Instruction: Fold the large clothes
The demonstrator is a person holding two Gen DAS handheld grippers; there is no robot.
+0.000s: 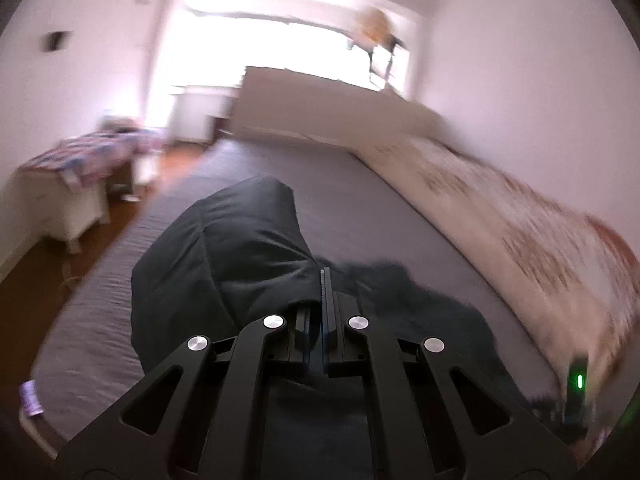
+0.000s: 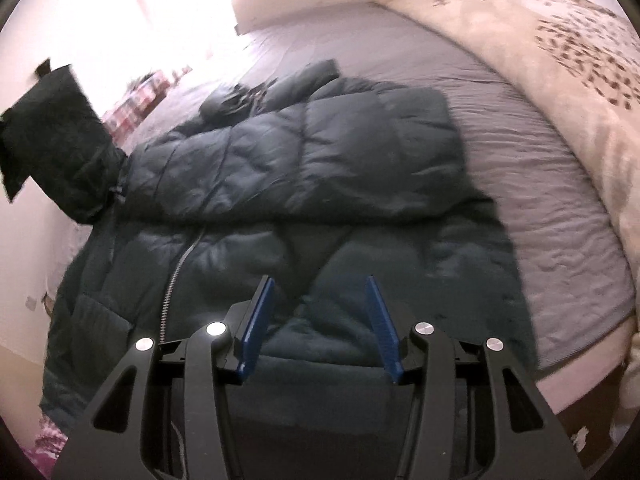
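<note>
A large dark puffer jacket (image 2: 304,168) is seen spread across a grey bed sheet (image 2: 532,184) in the right wrist view, filling the middle of the picture from nine o'clock to four o'clock. Its silver zipper (image 2: 176,276) is seen running down toward seven o'clock, and one quilted panel is laid folded over the body toward one o'clock. A fur-trimmed hood part (image 2: 236,100) is seen at eleven o'clock of the jacket. A cream patterned blanket (image 2: 560,60) is bunched along the sheet's edge from one to three o'clock.

The right gripper (image 2: 320,284) is held released above the jacket's lower part, its blue pads (image 2: 260,312) standing apart with fabric visible below the gap; no pad is seen pressing on the cloth.

At nine o'clock in the same view, a dark flap of the jacket (image 2: 52,136) is lifted clear of the bed against the pale wall.

In the left wrist view, the left gripper (image 1: 325,276) is clenched on a fold of the jacket (image 1: 240,248), the jaws being brought together with cloth pinched at their left side. The held cloth is draped toward eleven o'clock above the grey sheet (image 1: 320,184). A small white cabinet (image 1: 68,208) with a patterned cover is blurred at nine o'clock, and a bright window (image 1: 280,40) is seen at twelve o'clock.
</note>
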